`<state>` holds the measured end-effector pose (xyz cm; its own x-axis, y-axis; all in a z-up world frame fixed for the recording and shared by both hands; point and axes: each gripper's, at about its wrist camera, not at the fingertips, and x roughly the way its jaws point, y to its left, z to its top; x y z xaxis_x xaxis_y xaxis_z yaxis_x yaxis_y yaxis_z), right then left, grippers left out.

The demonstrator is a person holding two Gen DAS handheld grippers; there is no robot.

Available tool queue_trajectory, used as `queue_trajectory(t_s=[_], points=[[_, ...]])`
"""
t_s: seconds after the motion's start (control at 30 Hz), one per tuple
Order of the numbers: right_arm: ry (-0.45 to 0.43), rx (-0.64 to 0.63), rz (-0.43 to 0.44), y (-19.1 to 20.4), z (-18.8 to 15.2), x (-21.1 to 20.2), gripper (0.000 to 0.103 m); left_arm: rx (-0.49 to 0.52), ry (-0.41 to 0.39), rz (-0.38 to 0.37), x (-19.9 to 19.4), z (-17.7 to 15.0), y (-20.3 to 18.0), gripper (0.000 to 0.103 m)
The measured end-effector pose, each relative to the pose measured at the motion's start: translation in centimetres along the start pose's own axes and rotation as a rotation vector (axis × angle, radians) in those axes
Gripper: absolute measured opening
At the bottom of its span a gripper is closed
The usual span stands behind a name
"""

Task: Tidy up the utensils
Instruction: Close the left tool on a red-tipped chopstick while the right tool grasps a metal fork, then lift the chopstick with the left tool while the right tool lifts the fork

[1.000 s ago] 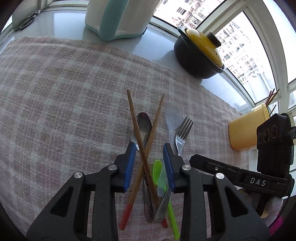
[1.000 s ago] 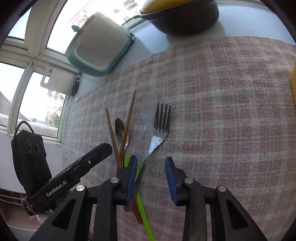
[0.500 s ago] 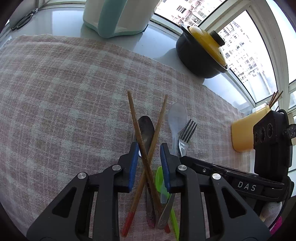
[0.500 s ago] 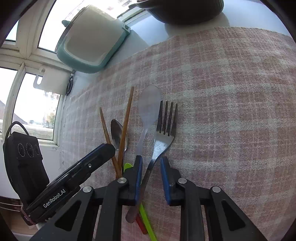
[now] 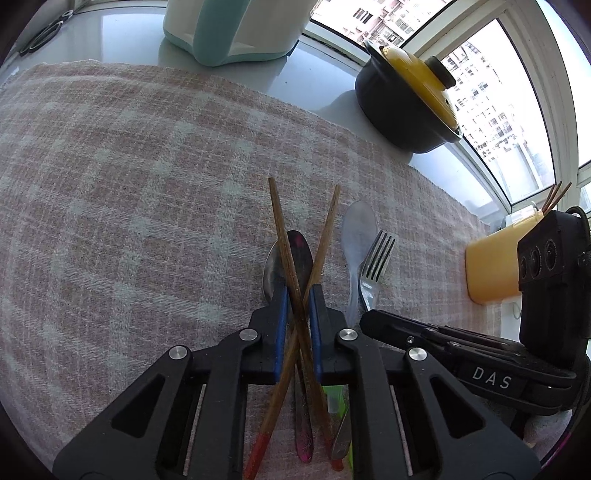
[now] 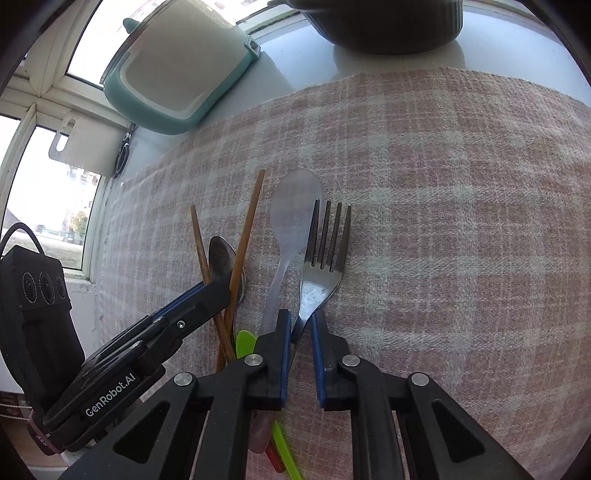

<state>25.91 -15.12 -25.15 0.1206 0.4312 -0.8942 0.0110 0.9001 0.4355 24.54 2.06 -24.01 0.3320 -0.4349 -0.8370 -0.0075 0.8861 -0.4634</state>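
Observation:
A pile of utensils lies on the pink checked cloth (image 5: pixel 129 192): two crossed wooden chopsticks (image 5: pixel 282 229), a dark metal spoon (image 5: pixel 301 251), a translucent plastic spoon (image 5: pixel 356 229), a steel fork (image 5: pixel 376 258) and a green plastic utensil (image 6: pixel 245 341). My left gripper (image 5: pixel 297 299) is shut on the crossed chopsticks where they cross. My right gripper (image 6: pixel 299 326) is shut on the fork's handle (image 6: pixel 301 325), with the fork (image 6: pixel 325 254) pointing away. The left gripper also shows in the right wrist view (image 6: pixel 212 295).
A yellow holder (image 5: pixel 495 266) with chopsticks in it stands at the right edge. A black pot with a yellow lid (image 5: pixel 410 99) and a teal-and-white appliance (image 5: pixel 236 29) stand at the back by the window. Scissors (image 5: pixel 42 33) lie far left.
Both grippers have closed from open: the left one onto the crossed chopsticks, the right one onto the fork's handle. Both moved slightly forward over the pile.

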Motion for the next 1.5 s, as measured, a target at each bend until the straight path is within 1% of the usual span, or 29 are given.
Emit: queue_trajectory(t_s=[0.17, 0.33, 0.43, 0.47, 0.53, 0.57, 0.6, 0.63, 0.77, 1.0, 1.2, 1.33, 1.5], points=[[0.009, -0.021, -0.017, -0.5, 0.1, -0.3, 0.005, 0.011, -0.006, 0.005, -0.1, 0.1, -0.1, 0.007], [0.016, -0.085, -0.076, -0.1, 0.3, -0.5, 0.003, 0.024, -0.013, 0.018, -0.2, 0.0, -0.2, 0.005], [0.017, -0.134, -0.111, 0.6, 0.2, -0.5, 0.006, 0.021, -0.016, 0.017, -0.2, 0.0, -0.1, 0.004], [0.015, -0.156, -0.12, 1.1, 0.2, -0.3, 0.011, 0.019, -0.016, 0.015, -0.2, 0.0, 0.0, 0.004], [0.007, -0.194, -0.154, 1.9, 0.0, -0.1, 0.012, 0.015, -0.016, 0.014, -0.2, 0.0, 0.2, 0.004], [0.001, -0.22, -0.175, 2.2, -0.2, 0.0, 0.01, 0.015, -0.017, 0.014, -0.3, 0.0, 0.2, 0.004], [-0.003, -0.241, -0.203, 2.5, -0.3, 0.1, 0.005, 0.016, -0.018, 0.014, -0.3, 0.0, 0.2, 0.004], [-0.007, -0.255, -0.21, 2.6, -0.4, 0.1, 0.005, 0.011, -0.018, 0.016, -0.4, 0.0, 0.2, 0.004], [-0.008, -0.246, -0.194, 2.3, -0.3, -0.2, 0.003, 0.007, -0.033, 0.014, -1.0, -0.2, 0.2, 0.003], [-0.06, -0.245, -0.152, 1.7, -1.1, -2.3, 0.003, 0.003, -0.069, 0.006, -2.8, -0.4, 0.1, 0.004], [-0.121, -0.253, -0.134, 0.9, -2.1, -5.0, 0.003, 0.021, -0.091, -0.01, -4.4, -1.1, -0.8, 0.004], [-0.185, -0.27, -0.126, 0.6, -2.9, -6.8, 0.003, 0.032, -0.104, -0.015, -5.3, -1.8, -1.5, 0.004], [-0.25, -0.316, -0.13, 1.5, -3.9, -8.4, 0.003, 0.047, -0.124, -0.019, -6.5, -2.6, -2.4, 0.004]])
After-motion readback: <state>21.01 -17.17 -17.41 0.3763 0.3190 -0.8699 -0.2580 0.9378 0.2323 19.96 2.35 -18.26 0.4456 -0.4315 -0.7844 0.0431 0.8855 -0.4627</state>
